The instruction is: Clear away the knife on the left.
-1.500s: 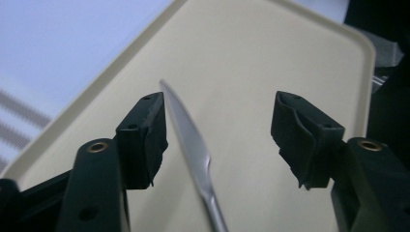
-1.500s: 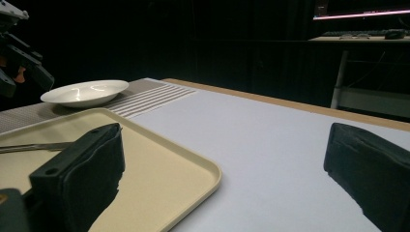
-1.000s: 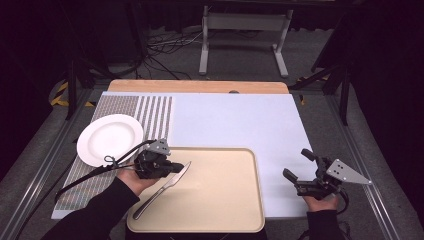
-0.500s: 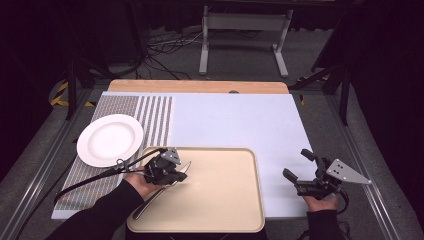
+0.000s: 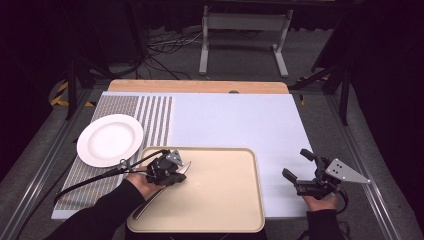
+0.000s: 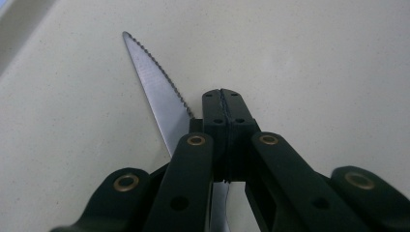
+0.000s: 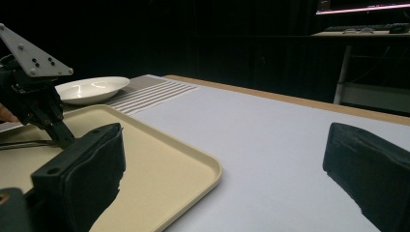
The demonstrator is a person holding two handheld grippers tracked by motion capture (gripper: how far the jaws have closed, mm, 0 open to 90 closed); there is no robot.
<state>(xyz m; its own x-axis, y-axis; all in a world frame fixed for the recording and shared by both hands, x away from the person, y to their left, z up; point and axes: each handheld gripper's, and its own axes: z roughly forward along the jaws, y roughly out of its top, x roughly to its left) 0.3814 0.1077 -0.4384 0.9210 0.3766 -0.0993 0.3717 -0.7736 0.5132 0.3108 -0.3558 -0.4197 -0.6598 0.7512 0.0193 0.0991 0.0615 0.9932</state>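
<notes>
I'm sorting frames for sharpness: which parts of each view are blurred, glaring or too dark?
High view: table lit, surroundings nearly black, plate bright but readable. Left gripper view: knife sharp with serrations clear, near tong arms soft. Right gripper view: own tongs blurred at the edges, tray fairly clear, background dark.
</notes>
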